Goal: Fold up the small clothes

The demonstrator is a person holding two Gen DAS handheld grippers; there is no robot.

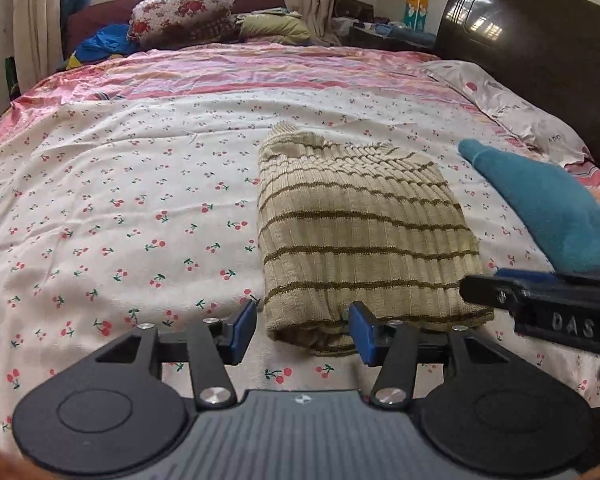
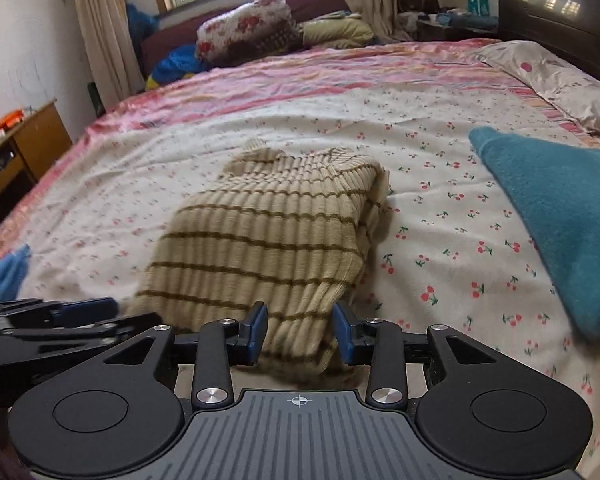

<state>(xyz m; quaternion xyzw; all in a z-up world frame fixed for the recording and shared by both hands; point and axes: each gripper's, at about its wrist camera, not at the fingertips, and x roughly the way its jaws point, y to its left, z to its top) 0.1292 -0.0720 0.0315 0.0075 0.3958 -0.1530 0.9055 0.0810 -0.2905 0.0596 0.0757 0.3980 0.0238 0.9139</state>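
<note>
A folded beige knit garment with thin brown stripes [image 1: 360,236] lies on the cherry-print bedsheet [image 1: 120,200]; it also shows in the right wrist view [image 2: 260,240]. My left gripper [image 1: 302,330] is open at the garment's near left corner, the corner lying between the blue pads. My right gripper [image 2: 300,334] is open at the garment's near edge, the cloth between its pads. The right gripper also shows in the left wrist view [image 1: 540,304] at the right edge, and the left gripper in the right wrist view [image 2: 60,316] at the left edge.
A teal cloth [image 1: 548,208] lies right of the garment; it shows too in the right wrist view [image 2: 560,220]. A dark headboard [image 1: 540,60] and pillow [image 1: 512,108] stand at the right. Bedding is piled at the far end [image 1: 184,12]. A wooden side table [image 2: 24,148] is left of the bed.
</note>
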